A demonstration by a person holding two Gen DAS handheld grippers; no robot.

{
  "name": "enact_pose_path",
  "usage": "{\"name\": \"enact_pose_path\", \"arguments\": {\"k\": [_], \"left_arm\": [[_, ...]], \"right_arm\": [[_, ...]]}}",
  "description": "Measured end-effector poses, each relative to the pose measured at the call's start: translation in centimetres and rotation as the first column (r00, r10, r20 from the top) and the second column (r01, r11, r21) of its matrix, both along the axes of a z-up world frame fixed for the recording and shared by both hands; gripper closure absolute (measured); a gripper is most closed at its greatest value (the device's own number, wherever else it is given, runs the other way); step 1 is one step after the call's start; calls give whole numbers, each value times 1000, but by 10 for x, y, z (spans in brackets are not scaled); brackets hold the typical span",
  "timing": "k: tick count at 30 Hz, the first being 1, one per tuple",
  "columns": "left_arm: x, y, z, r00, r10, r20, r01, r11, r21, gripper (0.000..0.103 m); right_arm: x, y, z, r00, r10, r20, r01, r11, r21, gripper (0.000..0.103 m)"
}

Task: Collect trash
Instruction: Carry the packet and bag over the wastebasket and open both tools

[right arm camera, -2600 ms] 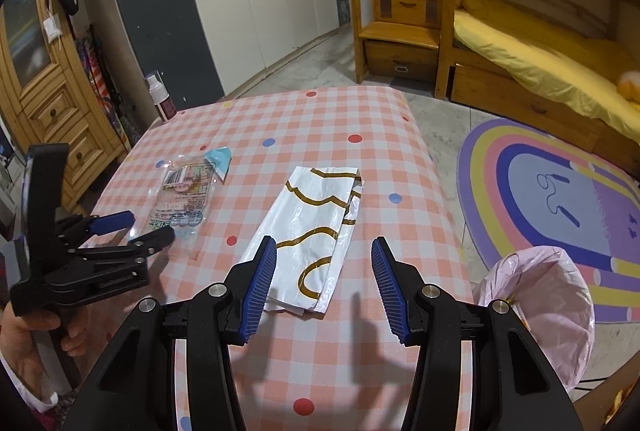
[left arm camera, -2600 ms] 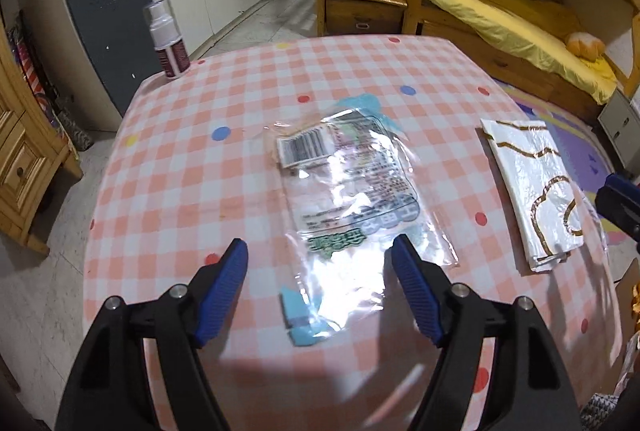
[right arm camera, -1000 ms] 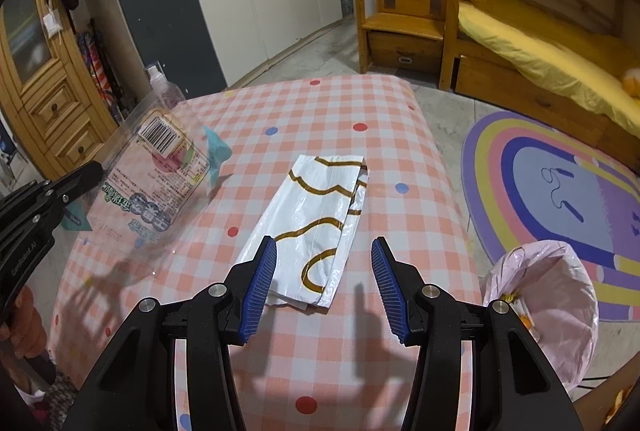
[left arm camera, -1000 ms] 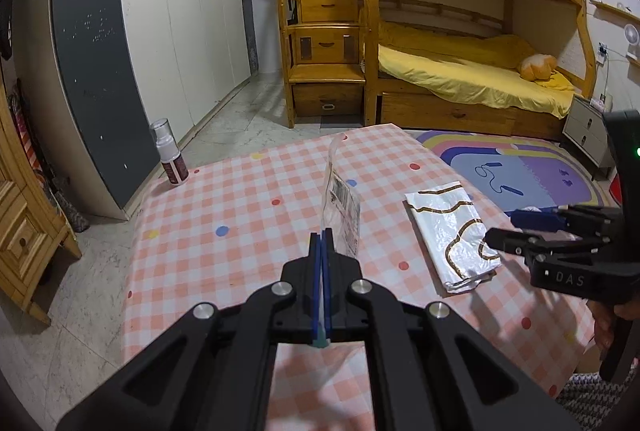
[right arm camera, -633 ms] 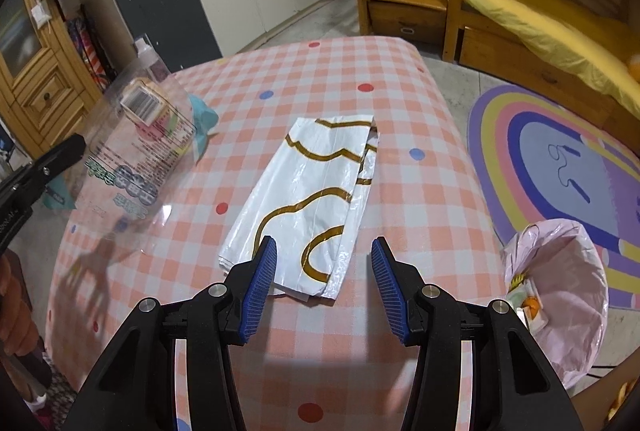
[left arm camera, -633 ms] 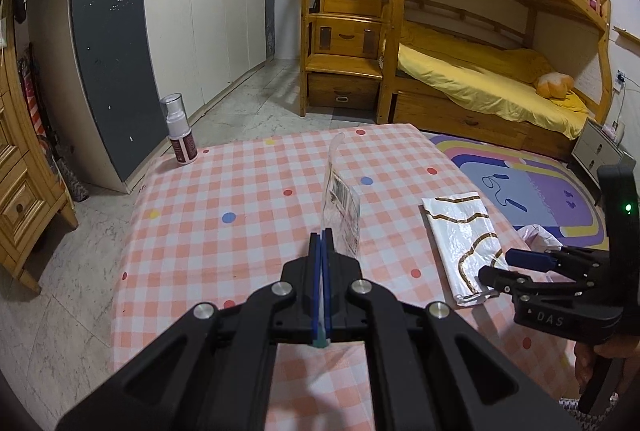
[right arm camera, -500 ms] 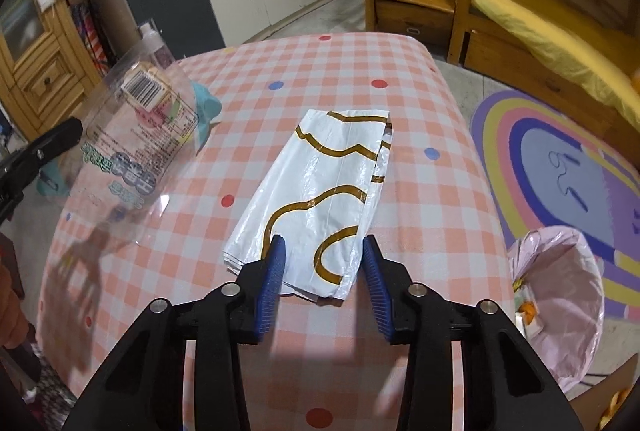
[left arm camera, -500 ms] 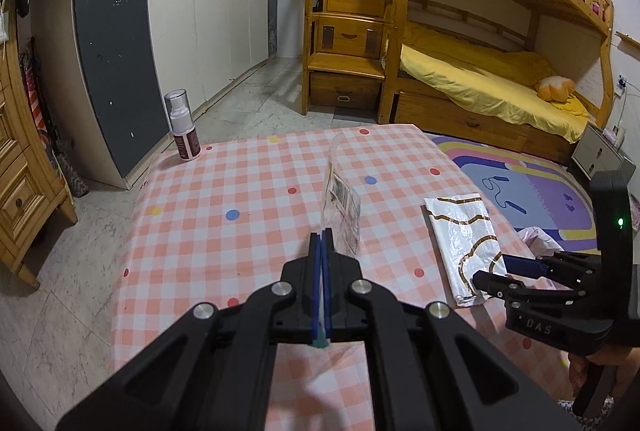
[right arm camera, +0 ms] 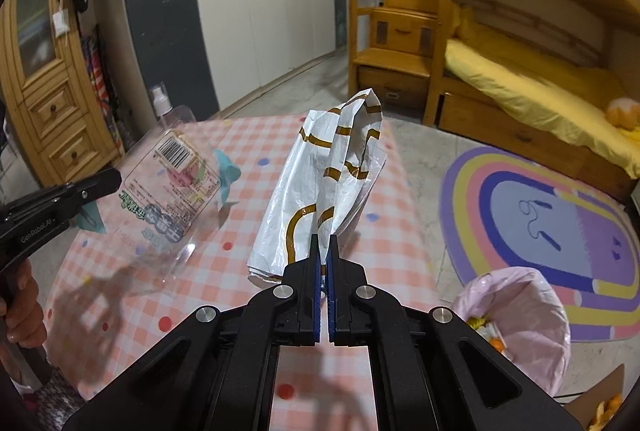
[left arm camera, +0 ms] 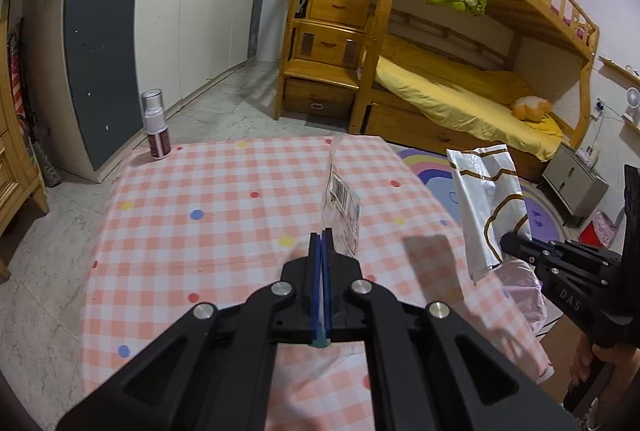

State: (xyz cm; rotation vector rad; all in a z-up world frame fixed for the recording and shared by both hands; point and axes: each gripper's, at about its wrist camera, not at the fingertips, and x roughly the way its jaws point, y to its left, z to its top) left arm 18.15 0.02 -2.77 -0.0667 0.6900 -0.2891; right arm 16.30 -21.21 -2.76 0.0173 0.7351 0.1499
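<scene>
white wrapper [right arm camera: 320, 187] pinched in right fingers [right arm camera: 314, 251], clear packet [left arm camera: 342, 207] pinched in left fingers [left arm camera: 316, 251]

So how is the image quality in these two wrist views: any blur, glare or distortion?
Left wrist: fisheye bends the wardrobe doors, corners vignetted, focus sharp. Right wrist: bunk bed smeared by motion blur, clear wrapper glints, grippers cast dark shadows on the checked tablecloth.

On your left gripper [right arm camera: 114, 177], the side of the black body reads "GenRobot.AI". On your right gripper [left arm camera: 505, 239], the body shows "DAS". The clear wrapper [right arm camera: 168, 183] in your left gripper carries a barcode and printed characters too small to read.
</scene>
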Motion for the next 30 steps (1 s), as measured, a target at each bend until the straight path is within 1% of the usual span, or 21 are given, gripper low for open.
{"name": "enact_pose_path", "arguments": {"k": [9, 15, 19, 23, 26, 30], "left_arm": [[-2, -57, 3, 994, -106, 17, 106, 994, -5, 103], [-7, -109, 2, 982, -187, 39, 187, 982, 18, 103], [-10, -148, -1, 969, -243, 46, 241, 970, 35, 103], [-13, -190, -7, 949, -313, 43, 311, 949, 46, 103], [-13, -222, -14, 931, -364, 19, 363, 931, 40, 103], [-5, -261, -29, 907, -420, -25, 421, 907, 28, 103]], "right_arm": [[-18, -51, 1, 994, -110, -10, 110, 994, 20, 101], [-35, -93, -6, 977, -213, -25, 213, 977, 12, 101], [-47, -129, -14, 955, -293, -39, 293, 956, 11, 101], [-54, -163, -29, 926, -369, -85, 372, 928, 28, 100], [-59, -187, -41, 902, -413, -126, 420, 907, 36, 100], [-64, -216, -53, 872, -466, -151, 478, 876, 54, 100]]}}
